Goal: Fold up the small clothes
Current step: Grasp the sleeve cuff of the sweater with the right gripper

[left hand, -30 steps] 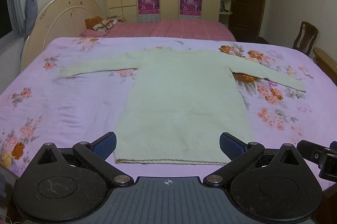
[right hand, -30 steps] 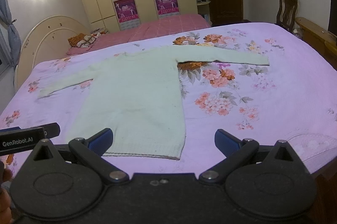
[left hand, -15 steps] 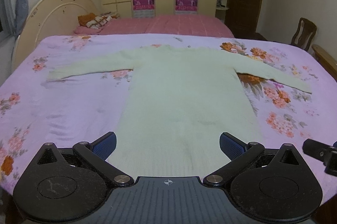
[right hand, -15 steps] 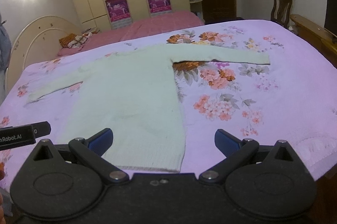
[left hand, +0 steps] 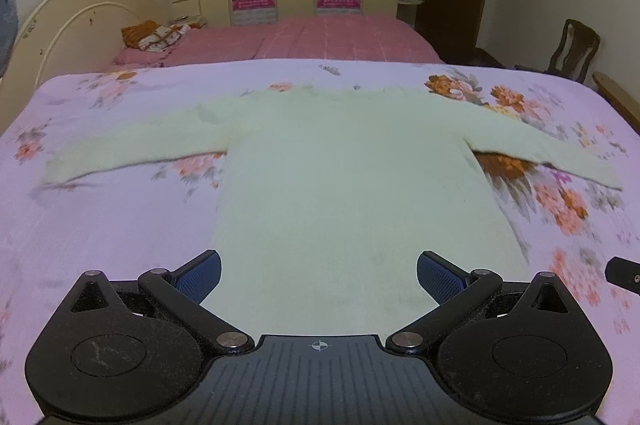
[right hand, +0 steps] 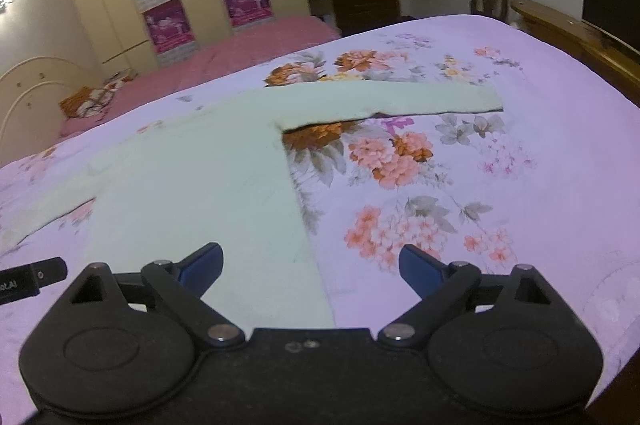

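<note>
A pale green knit sweater (left hand: 344, 177) lies flat on the bed, sleeves spread out to both sides, hem toward me. My left gripper (left hand: 319, 275) is open and empty, over the lower middle of the sweater body. My right gripper (right hand: 310, 267) is open and empty, over the sweater's (right hand: 200, 193) right side edge near the hem. The right sleeve (right hand: 392, 101) stretches out to the right ahead of it. The hem is hidden behind both gripper bodies.
The bed has a lilac floral sheet (left hand: 100, 225). A second bed with a pink cover (left hand: 320, 37) and a headboard (left hand: 80, 21) stands behind. A wooden chair (left hand: 576, 49) and a wooden bed frame (right hand: 568, 37) are on the right.
Both grippers have moved forward over the bed toward the sweater. The right gripper has also tilted and come in over the sweater's right edge. Both stay open.
</note>
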`<state>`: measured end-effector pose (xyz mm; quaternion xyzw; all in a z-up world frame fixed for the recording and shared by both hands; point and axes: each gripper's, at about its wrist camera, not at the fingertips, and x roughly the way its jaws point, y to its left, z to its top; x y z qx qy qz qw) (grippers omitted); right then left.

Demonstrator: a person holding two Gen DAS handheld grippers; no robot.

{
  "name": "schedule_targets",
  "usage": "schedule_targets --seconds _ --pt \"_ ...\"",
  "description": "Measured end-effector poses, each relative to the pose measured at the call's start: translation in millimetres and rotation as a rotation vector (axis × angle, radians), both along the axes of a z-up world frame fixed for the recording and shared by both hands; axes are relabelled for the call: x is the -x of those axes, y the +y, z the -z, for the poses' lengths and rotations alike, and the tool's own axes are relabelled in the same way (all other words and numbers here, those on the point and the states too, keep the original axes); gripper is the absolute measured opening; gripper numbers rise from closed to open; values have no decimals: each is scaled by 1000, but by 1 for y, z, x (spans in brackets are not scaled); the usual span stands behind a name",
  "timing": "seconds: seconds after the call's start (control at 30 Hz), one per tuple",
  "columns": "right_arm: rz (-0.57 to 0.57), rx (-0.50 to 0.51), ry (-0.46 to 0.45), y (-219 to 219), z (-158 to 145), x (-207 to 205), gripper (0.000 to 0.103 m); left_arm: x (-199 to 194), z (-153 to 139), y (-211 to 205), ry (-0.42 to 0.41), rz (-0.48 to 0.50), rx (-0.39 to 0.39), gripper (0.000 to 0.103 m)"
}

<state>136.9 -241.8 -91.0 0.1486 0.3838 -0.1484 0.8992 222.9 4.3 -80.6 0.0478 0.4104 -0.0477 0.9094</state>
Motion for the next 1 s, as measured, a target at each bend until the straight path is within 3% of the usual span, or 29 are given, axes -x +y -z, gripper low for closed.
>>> schedule_targets --seconds 0.4,0.5,1.0 --pt "73 -6 34 -64 34 -85 85 -99 39 -41 1 -32 -14 103" --pt "85 -32 63 -95 51 -110 74 -121 50 -57 3 -44 -23 103" --pt "237 -79 146 -216 114 -187 73 -201 96 -103 21 -75 -61 103"
